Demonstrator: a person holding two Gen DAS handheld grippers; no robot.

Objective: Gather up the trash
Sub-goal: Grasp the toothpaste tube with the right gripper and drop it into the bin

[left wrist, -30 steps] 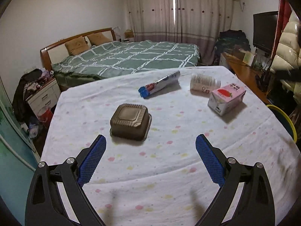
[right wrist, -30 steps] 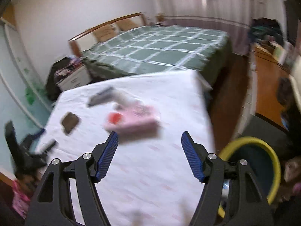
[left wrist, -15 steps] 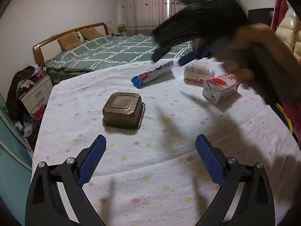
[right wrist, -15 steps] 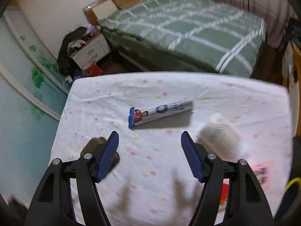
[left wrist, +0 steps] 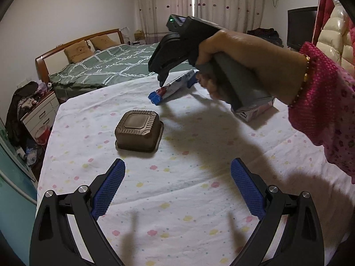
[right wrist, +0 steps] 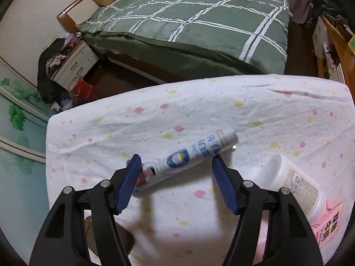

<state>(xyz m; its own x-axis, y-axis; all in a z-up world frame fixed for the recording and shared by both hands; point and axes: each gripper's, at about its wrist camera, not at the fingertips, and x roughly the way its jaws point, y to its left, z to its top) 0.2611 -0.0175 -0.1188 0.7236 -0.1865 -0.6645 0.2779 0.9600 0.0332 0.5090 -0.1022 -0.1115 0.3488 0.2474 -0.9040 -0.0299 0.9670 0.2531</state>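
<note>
A long white and blue toothpaste tube (right wrist: 190, 155) lies slantwise on the flowered tablecloth (left wrist: 199, 199). My right gripper (right wrist: 176, 158) points down over it with the tube between its blue pads; the jaws are closing and the pads do not visibly press on it. The left wrist view shows that right gripper (left wrist: 175, 83) in a person's hand (left wrist: 244, 64), at the tube (left wrist: 168, 88). My left gripper (left wrist: 178, 164) hovers open and empty, short of a brown lidded container (left wrist: 138, 130). A white bottle (right wrist: 295, 184) and a pink carton (right wrist: 328, 226) lie to the right.
The hand and pink sleeve (left wrist: 321, 102) hide most of the carton (left wrist: 255, 112) in the left wrist view. Beyond the table's far edge stand a green-quilted bed (right wrist: 199, 22) and a white nightstand (right wrist: 75, 62). A desk (right wrist: 337, 44) lines the right wall.
The right gripper swept from the table's right side across to the tube, dropped over it and narrowed its jaws. The left gripper has hardly moved.
</note>
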